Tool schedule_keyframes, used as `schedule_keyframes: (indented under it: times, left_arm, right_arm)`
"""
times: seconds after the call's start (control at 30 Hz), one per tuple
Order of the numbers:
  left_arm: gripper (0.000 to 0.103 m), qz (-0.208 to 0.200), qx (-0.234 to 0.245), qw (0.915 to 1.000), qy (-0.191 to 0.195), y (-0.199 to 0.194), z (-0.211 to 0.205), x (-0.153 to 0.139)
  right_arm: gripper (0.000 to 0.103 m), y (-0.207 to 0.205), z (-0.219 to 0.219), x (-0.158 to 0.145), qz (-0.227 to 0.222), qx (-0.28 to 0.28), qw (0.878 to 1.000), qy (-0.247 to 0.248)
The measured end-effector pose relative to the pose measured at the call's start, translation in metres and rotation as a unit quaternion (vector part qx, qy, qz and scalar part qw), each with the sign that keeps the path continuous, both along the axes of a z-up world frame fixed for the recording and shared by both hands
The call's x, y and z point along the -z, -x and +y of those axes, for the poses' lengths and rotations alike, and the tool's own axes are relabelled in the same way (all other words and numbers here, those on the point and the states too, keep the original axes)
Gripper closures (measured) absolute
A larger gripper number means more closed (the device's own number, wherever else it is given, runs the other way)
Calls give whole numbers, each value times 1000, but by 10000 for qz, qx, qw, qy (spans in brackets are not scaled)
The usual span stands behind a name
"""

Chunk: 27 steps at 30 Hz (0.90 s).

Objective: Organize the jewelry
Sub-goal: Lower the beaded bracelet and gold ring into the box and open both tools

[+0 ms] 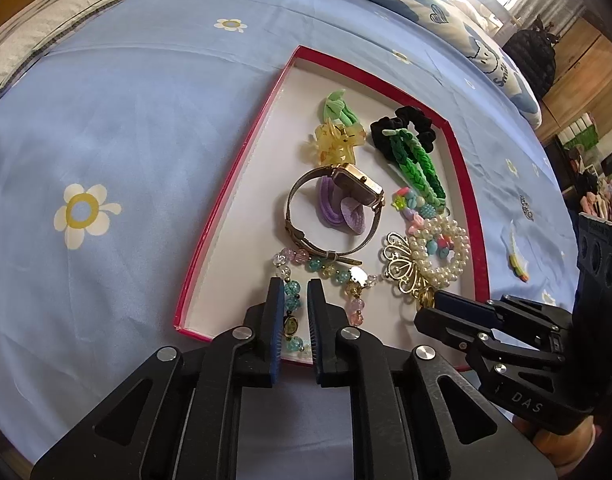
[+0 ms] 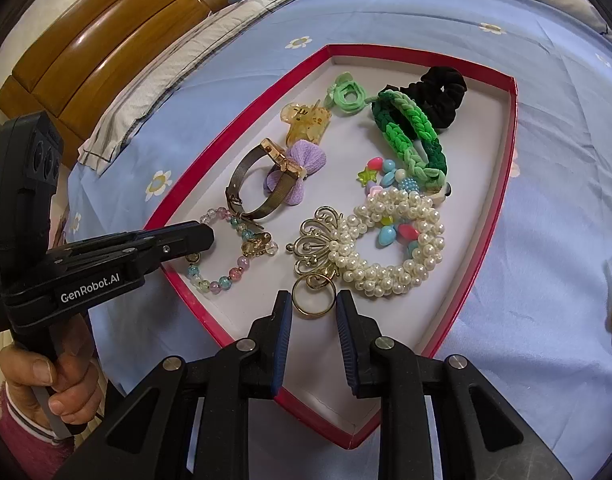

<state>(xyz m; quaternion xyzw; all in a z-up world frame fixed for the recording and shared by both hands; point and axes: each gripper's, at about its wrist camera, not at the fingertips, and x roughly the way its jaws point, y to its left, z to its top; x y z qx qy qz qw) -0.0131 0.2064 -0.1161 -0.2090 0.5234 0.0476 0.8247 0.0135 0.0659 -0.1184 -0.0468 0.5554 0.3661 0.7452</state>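
Bed [image 1: 125, 140] with blue flower-print sheet carries the whole setup. On it lies a shallow red-rimmed tray [image 1: 233, 184] with a white floor; all jewelry visible sits inside it.

Tray contents, far end to near: black scrunchie [image 2: 442, 92] touching a green braided band [image 2: 410, 132]; light green hair tie [image 2: 346, 94]; amber hair claw clip [image 2: 306, 120]. Mid-tray: gold-cased watch [image 2: 261, 184] standing on its strap, a purple bow [image 2: 301, 172] just behind it. Pearl bracelet [image 2: 390, 248] with coloured beads inside its loop, touching a gold filigree brooch [image 2: 318, 244].

Left claw [image 1: 295, 292]: jaws narrowly apart, straddling the pastel bead bracelet [image 2: 225, 252] at the tray's near corner; pads do not appear to press on the beads.

Right claw [image 2: 314, 308]: jaws apart, a gold ring [image 2: 312, 300] between the fingertips; contact with the pads cannot be told.
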Motion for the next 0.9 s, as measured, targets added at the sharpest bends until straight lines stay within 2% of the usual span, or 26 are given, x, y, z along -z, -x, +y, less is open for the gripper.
schedule_keyframes:
  times: [0.17, 0.5, 0.67, 0.73, 0.8, 0.9]
  left_arm:
    - [79, -25, 15, 10000, -70, 0, -2, -4]
    - [76, -55, -26, 9999, -129, 3, -2, -9]
    - [58, -154, -93, 9998, -121, 8, -1, -16]
    - [57, -175, -118, 9997, -112, 11, -1, -19]
    - [54, -193, -155, 9996, -103, 13, -1, -21]
    - [44, -283, -220, 9992, -155, 21, -3, -28]
  right_arm:
    - [79, -1, -3, 0, 43, 41, 10000, -36]
    - [76, 1, -10, -3, 70, 130, 9998, -138]
    - [75, 5, -23, -14, -165, 344, 9990, -245]
    - [71, 7, -30, -21, -261, 468, 9979, -368]
    - [58, 9, -39, -27, -354, 621, 9962, -496]
    - [55, 12, -55, -33, -457, 880, 9925, -714]
